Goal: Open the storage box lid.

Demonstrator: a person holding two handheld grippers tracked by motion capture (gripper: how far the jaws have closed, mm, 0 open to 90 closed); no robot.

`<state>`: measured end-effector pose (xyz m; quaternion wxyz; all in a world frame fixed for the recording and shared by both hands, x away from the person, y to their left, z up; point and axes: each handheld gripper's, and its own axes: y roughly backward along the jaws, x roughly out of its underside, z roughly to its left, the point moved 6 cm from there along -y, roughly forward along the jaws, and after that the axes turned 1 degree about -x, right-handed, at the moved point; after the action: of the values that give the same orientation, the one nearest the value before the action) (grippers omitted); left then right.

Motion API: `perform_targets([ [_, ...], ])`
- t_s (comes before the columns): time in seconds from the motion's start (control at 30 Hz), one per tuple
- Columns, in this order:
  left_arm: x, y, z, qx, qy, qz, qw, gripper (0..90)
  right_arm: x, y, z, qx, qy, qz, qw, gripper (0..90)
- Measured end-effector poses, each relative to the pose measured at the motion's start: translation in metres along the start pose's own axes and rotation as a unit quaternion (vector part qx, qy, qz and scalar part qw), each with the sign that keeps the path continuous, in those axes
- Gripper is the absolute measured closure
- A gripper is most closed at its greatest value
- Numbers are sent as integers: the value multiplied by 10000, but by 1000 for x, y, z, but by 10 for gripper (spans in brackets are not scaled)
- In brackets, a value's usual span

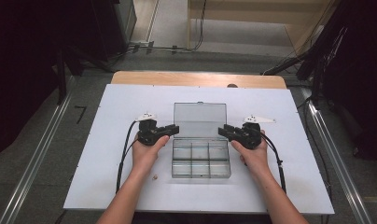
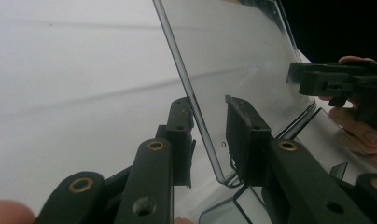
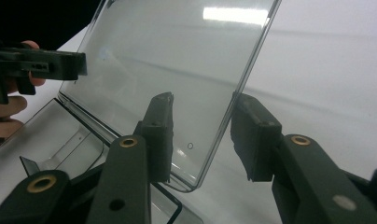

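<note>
Straddling the lid (image 1: 200,113) from both sides: clear plastic organizer box (image 1: 200,163) sits mid-frame in high view on the white board (image 1: 107,140), lid standing upright at the box's far edge, just above centre.

L gripper (image 1: 170,129) comes in from left of centre in high view, held in the left hand (image 1: 147,151), jaws pointing right at the lid's left edge. In left gripper view (image 2: 210,126) the lid edge runs up between the two jaws at mid-frame; left pad looks right against the edge, right pad stands off w/ a visible gap. So jaws apart, not clamping.

R gripper (image 1: 226,132) mirrors it, right of centre in high view, in the right hand (image 1: 254,156), jaws pointing left at the lid's right edge. In right gripper view (image 3: 203,135) the lid's edge and lower corner sit between the jaws at lower centre; clear gap on the right pad, left pad seen through the plastic, close but can't tell if touching. Jaws apart, no clamp.

Box base: compartments w/ dividers, two rows, seen lower centre in high view. Small brownish speck (image 1: 155,177) on the board just left of the box, near the left wrist. Cables (image 1: 123,154) trail back from each gripper toward the bottom of the frame.
</note>
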<state>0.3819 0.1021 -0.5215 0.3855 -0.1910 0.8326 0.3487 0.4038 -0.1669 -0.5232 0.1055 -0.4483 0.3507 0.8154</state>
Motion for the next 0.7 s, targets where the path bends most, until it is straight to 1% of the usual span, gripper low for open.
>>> perform_targets([
  [0.1, 1, -1, 1, 15, 47, 39, 10000, 700, 1, -1, -1, -84, -98, 26, 9999, 574],
  [0.3, 3, -3, 2, 52, 129, 128, 9998, 670, 2, -2, -3, -92, -174, 63, 9998, 553],
  [0.57, 6, -6, 4, 107, 286, 264, 9992, 616, 6, -6, -6, -248, -420, 219, 9986, 507],
  [0.6, 7, -6, 3, 129, 324, 295, 9990, 608, 6, -6, -6, -258, -438, 228, 9984, 502],
  [0.7, 8, -7, 3, 137, 353, 334, 9987, 583, 7, -6, -7, -255, -490, 275, 9981, 486],
])
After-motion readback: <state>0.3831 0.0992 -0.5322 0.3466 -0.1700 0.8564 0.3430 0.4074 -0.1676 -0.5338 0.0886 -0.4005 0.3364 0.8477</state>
